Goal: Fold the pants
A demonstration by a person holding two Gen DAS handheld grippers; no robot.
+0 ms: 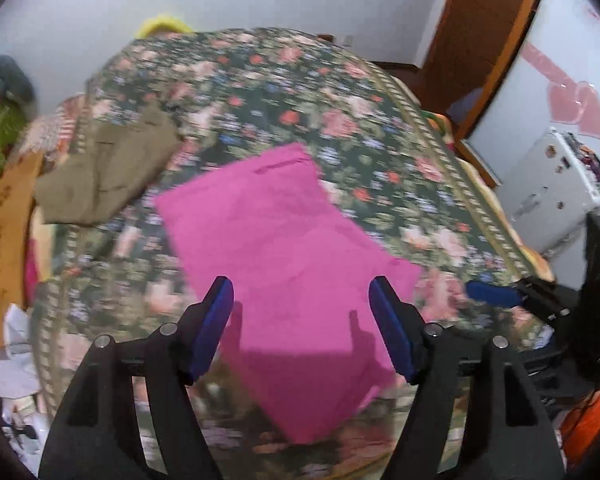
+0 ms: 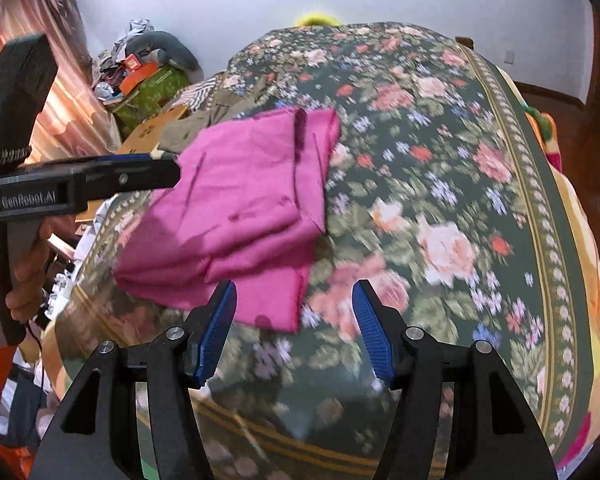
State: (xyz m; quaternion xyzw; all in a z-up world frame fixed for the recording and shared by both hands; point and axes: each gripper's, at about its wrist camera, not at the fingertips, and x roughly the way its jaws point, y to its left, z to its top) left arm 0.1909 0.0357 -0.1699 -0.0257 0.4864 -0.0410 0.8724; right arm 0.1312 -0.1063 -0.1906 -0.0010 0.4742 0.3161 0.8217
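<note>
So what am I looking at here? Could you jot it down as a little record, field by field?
surface: bed under a dark green floral bedspread
main item: bright pink pants, folded into a compact stack, lying flat on the bedspread
other clothing: crumpled olive-brown garment near the bedspread's far left edge, apart from the pink pants
left gripper: open, above the pink pants, nothing between its fingers
right gripper: open, at the near edge of the pink pants, holding nothing
task stage: pants look folded and released

Folded magenta pants (image 1: 288, 240) lie flat on the floral bedspread (image 1: 260, 92).
</note>
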